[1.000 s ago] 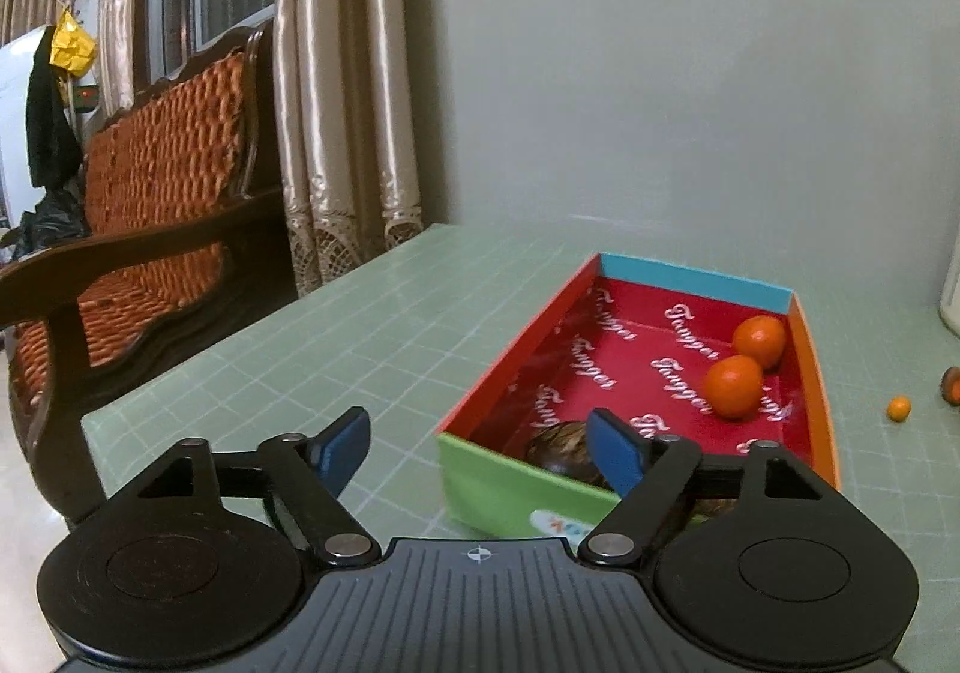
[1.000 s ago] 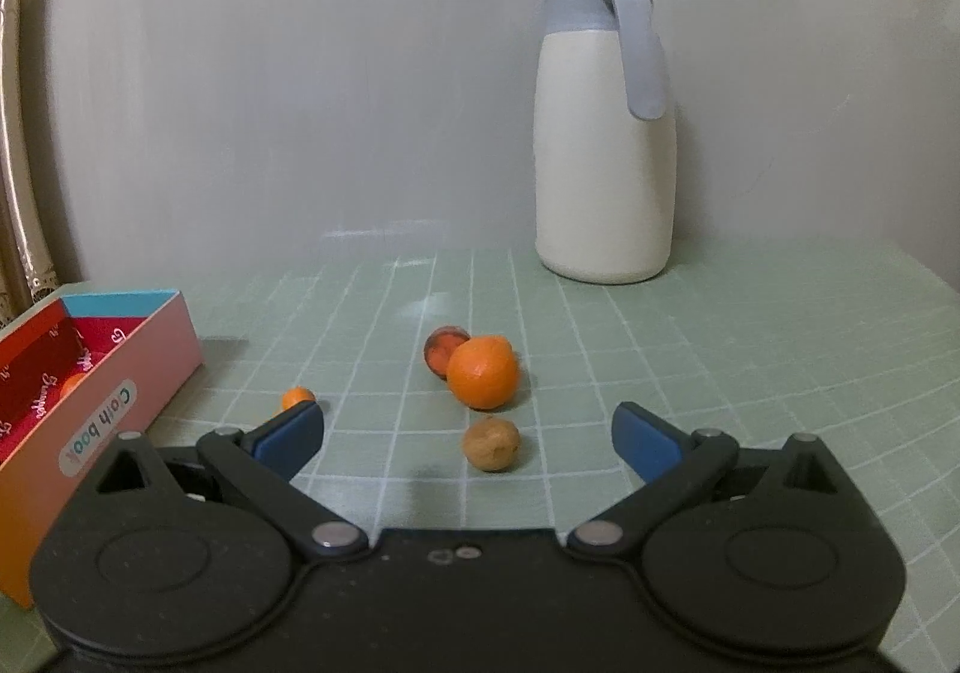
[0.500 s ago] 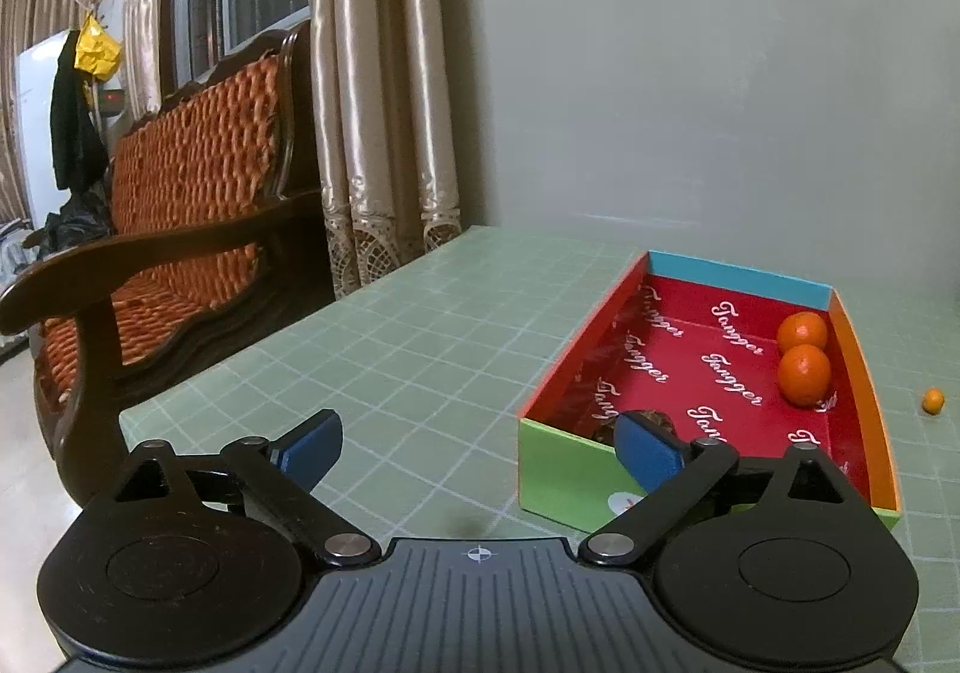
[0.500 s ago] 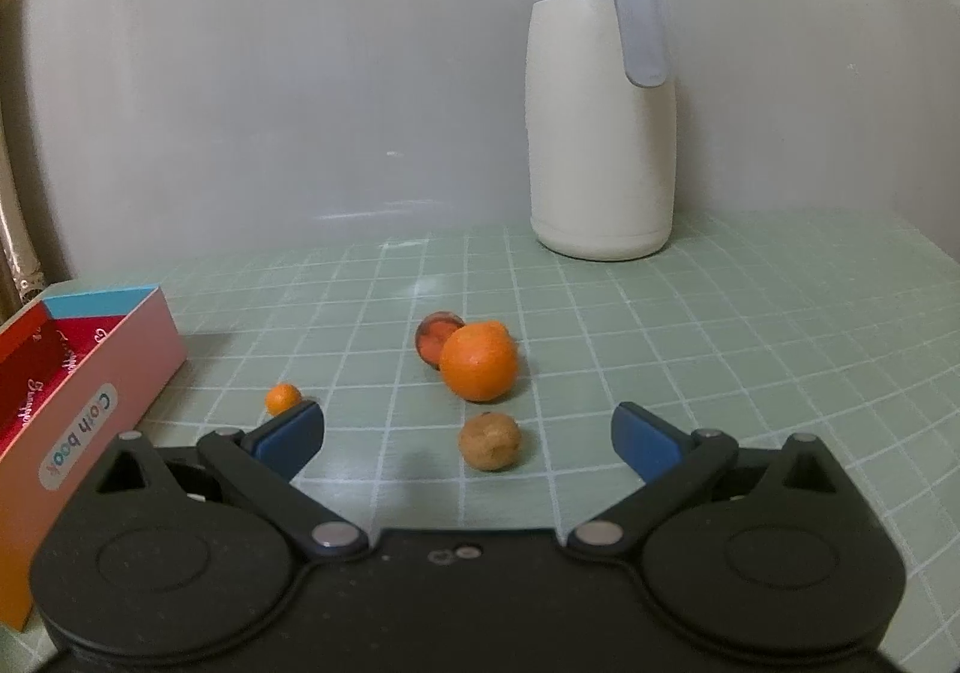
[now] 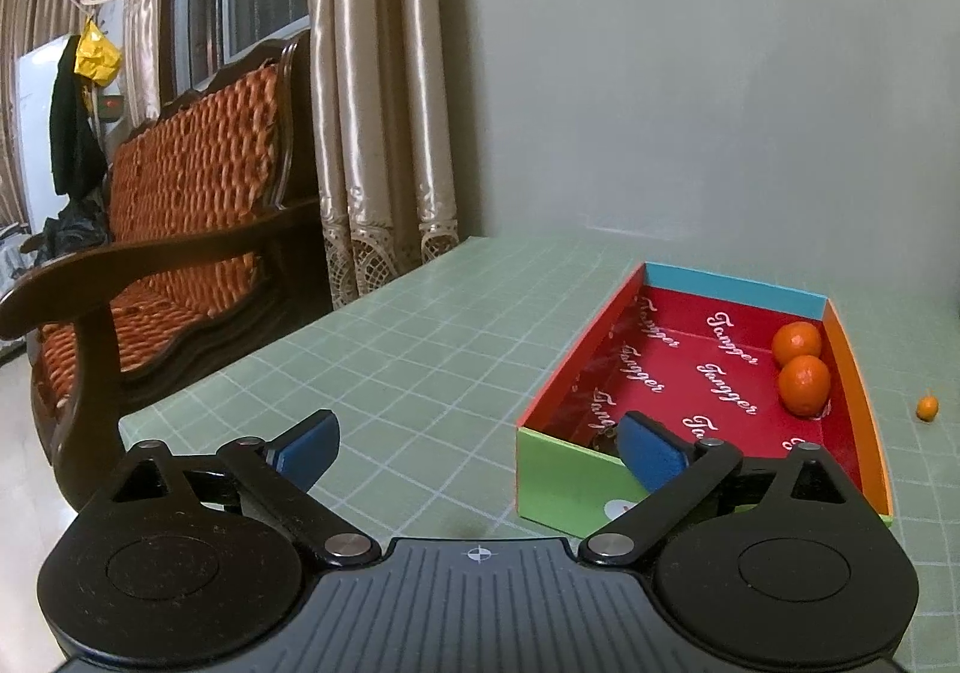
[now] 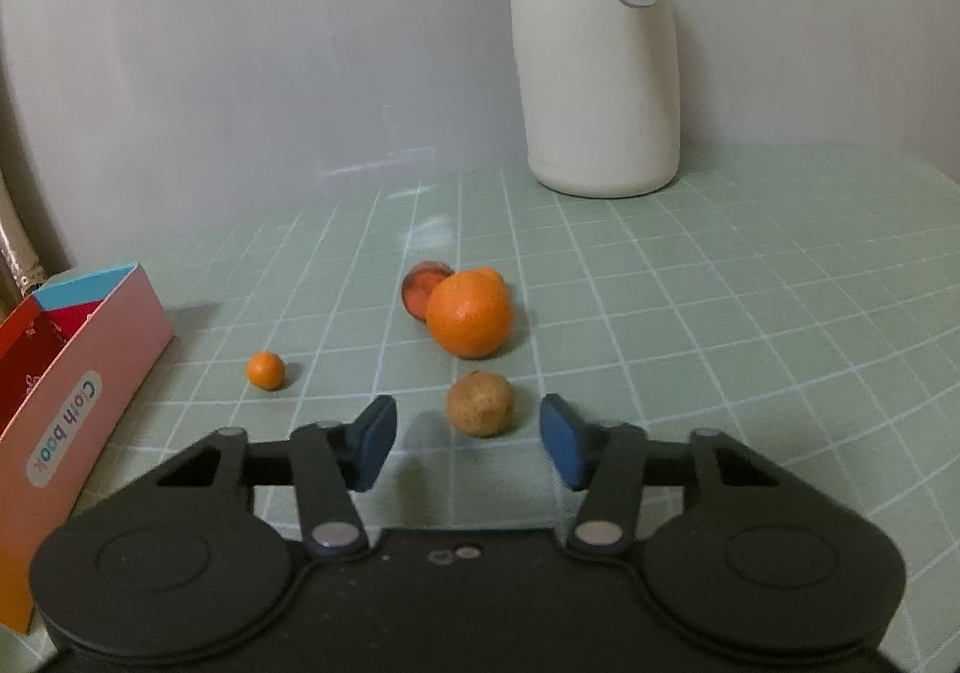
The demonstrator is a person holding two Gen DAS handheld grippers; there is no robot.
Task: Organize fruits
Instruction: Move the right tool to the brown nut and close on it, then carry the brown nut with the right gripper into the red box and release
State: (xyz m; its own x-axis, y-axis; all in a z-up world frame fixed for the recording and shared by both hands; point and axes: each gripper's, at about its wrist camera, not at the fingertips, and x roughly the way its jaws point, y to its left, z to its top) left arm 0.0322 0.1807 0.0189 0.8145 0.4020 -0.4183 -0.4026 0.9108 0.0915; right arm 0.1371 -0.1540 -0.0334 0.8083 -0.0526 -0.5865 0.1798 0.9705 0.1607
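A colourful cardboard box (image 5: pixel 567 484) with a red inside holds two oranges (image 5: pixel 803 383) at its far right and a dark fruit (image 5: pixel 603 437) at its near end, partly hidden by my finger. My left gripper (image 5: pixel 480 448) is open and empty, low over the table to the box's left. In the right wrist view a brown fruit (image 6: pixel 480 403), an orange (image 6: pixel 469 322), a red fruit (image 6: pixel 423 282) and a tiny orange (image 6: pixel 265 370) lie on the green mat. My right gripper (image 6: pixel 468 442) is open, its tips just short of the brown fruit.
A white thermos jug (image 6: pixel 597 72) stands at the back by the grey wall. The box's pink side (image 6: pixel 72 409) is at the left of the right wrist view. A wooden sofa (image 5: pixel 180 253) and curtains (image 5: pixel 372 102) stand left of the table edge.
My left gripper has pulled back and to the left of the box. My right gripper has moved forward and down toward the brown fruit, and its fingers have narrowed.
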